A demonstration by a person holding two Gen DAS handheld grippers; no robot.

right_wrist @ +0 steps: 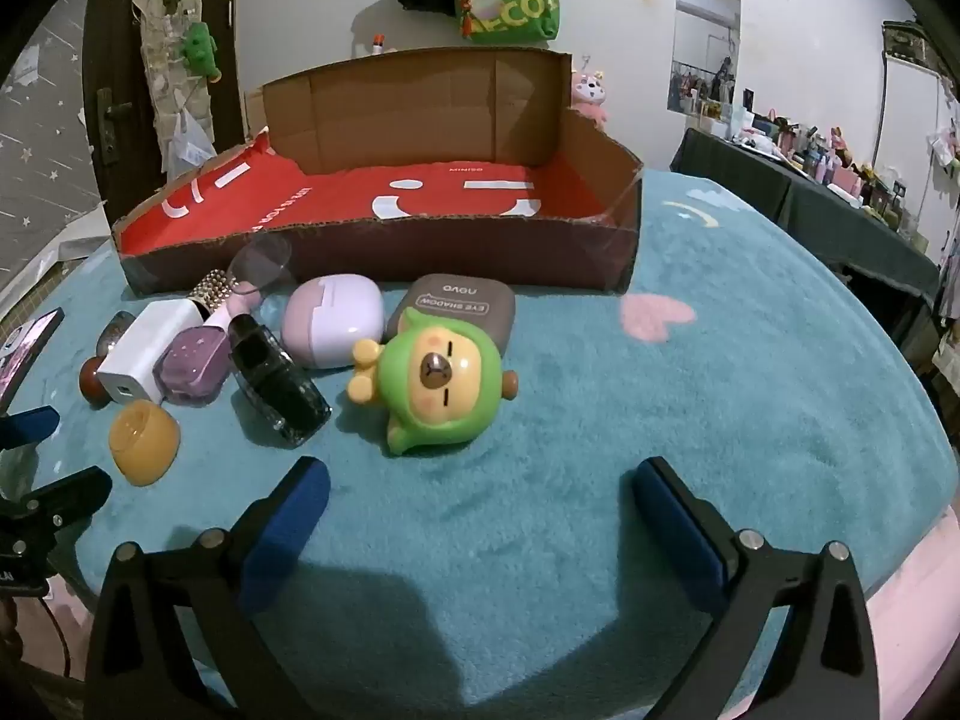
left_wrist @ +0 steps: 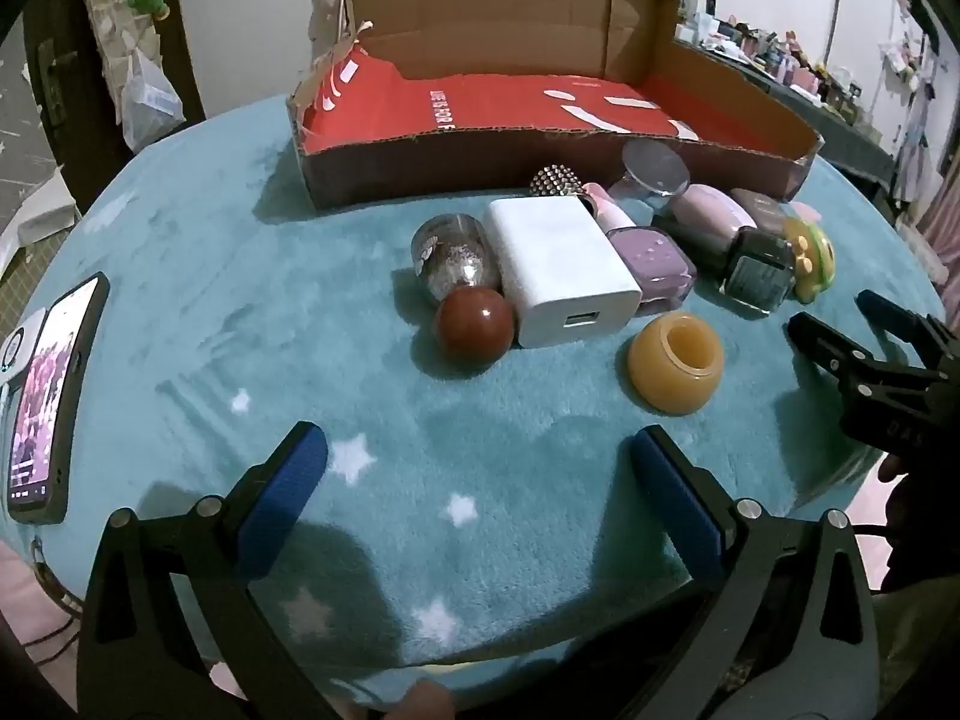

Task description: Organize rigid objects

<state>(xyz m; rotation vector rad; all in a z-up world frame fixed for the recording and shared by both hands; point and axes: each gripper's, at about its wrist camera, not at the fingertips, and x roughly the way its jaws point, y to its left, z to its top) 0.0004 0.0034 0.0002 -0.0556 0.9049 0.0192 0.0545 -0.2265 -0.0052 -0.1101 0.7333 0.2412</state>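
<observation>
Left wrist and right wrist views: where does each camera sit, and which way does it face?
Left wrist: behind the open left gripper, tilted down at the white charger; right gripper enters at the right edge.
Right wrist: behind the open right gripper, facing the green figurine.
Shared: the cardboard box, the amber ring.

Teal blanket [left_wrist: 180,276] with white stars, red-lined brown box [right_wrist: 384,252], green toy [right_wrist: 441,384].
</observation>
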